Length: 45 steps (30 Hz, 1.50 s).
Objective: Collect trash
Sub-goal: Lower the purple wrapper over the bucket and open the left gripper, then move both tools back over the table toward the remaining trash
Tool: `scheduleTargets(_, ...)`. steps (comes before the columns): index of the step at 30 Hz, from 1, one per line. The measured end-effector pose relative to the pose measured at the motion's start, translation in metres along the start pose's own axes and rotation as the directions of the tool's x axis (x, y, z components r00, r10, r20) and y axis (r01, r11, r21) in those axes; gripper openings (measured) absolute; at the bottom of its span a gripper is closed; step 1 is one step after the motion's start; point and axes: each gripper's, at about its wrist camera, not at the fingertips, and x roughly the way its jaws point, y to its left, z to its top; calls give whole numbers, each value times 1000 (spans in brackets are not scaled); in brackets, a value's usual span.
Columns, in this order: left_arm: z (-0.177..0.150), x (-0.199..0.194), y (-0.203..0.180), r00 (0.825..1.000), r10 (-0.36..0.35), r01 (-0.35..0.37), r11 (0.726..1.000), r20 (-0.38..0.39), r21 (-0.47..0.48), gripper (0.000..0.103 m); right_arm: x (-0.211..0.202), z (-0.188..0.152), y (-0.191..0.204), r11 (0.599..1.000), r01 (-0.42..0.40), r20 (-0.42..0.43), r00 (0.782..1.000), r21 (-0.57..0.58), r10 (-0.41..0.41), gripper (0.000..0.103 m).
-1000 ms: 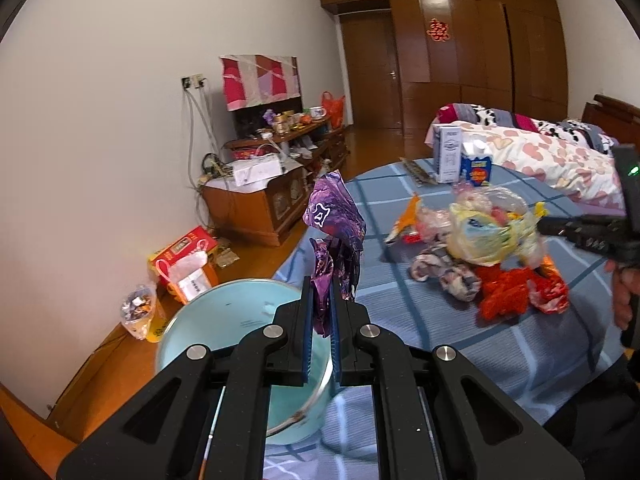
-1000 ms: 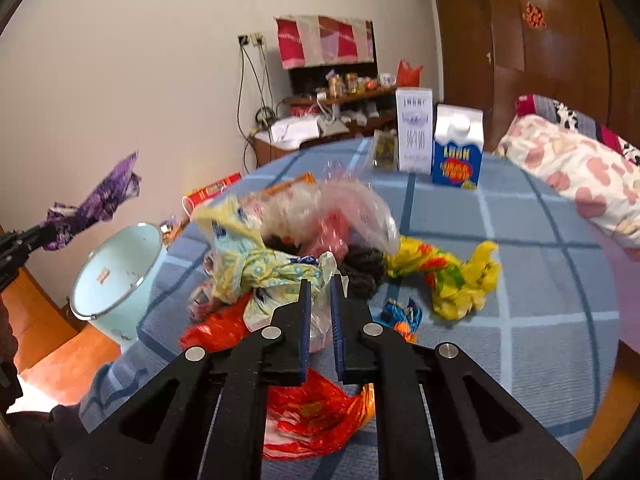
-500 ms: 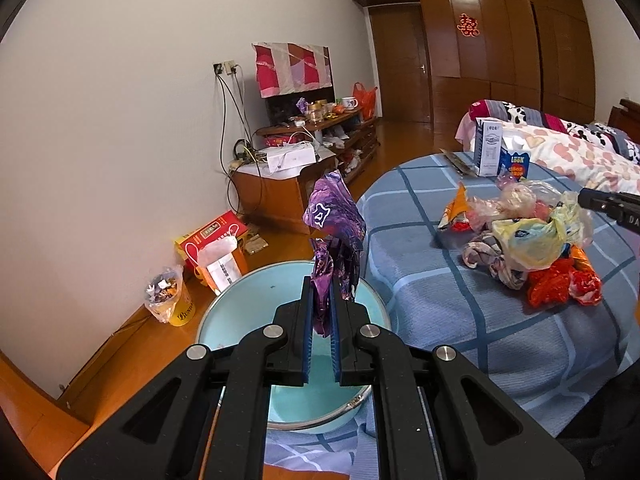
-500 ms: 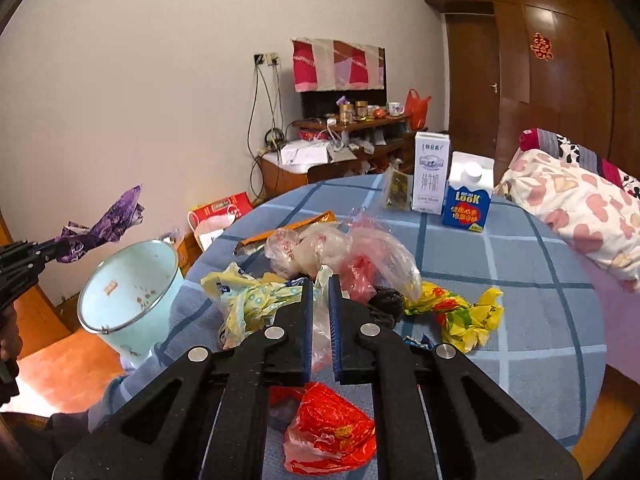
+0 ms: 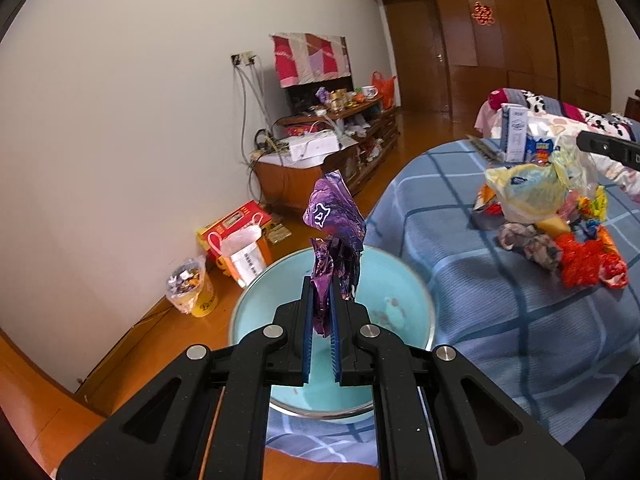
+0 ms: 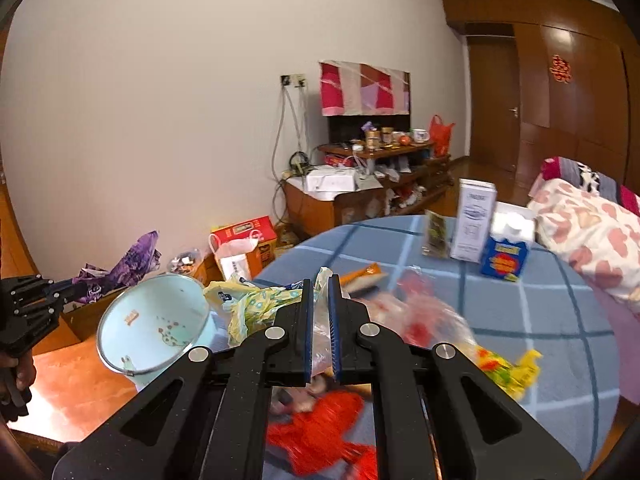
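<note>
The left gripper is clenched on a crumpled purple foil wrapper, light and limp, held by its lower end above the pale blue enamel pail. The right gripper pinches a thin clear plastic bag, which looks flimsy, over the blue checked tablecloth in a cluttered bedroom.

place: home bedroom | shown by: bed at 3 o'clock, wooden wardrobe at 1 o'clock, cluttered TV cabinet at 12 o'clock
</note>
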Motion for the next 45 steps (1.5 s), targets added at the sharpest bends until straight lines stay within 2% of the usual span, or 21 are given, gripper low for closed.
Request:
scheduleTargets(11,-16,12,29,995,72,-74,997,-65,-28,7,50,16,50,993,-93,-32,995,-67,91,8)
scheduleTargets(21,-21,14,46,987,132,-135,991,-93,-23,7,88,13,91,980,-163,-83,985,-116,154,8)
scheduleTargets(36,-24,20,43,988,106,-108,994,-116,-11,8,110,1,117,970,-202,-144,973,-136,183,8)
scheduleTargets(37,-24,20,43,988,101,-103,995,-116,-13,9,111,1,117,969,-206,-147,971,-136,186,9)
scheduleTargets(39,-24,20,41,989,91,-94,995,-113,-22,18,113,0,118,967,-219,-152,968,-132,199,12)
scheduleTargets(40,-24,20,40,990,86,-89,996,-112,-22,29,114,0,119,967,-220,-148,968,-130,200,15)
scheduleTargets(42,-25,19,39,991,84,-87,996,-104,-27,44,118,-2,121,966,-226,-166,965,-128,203,21)
scheduleTargets(45,-25,18,34,992,72,-75,997,-99,-29,48,119,-6,123,966,-221,-177,964,-135,196,30)
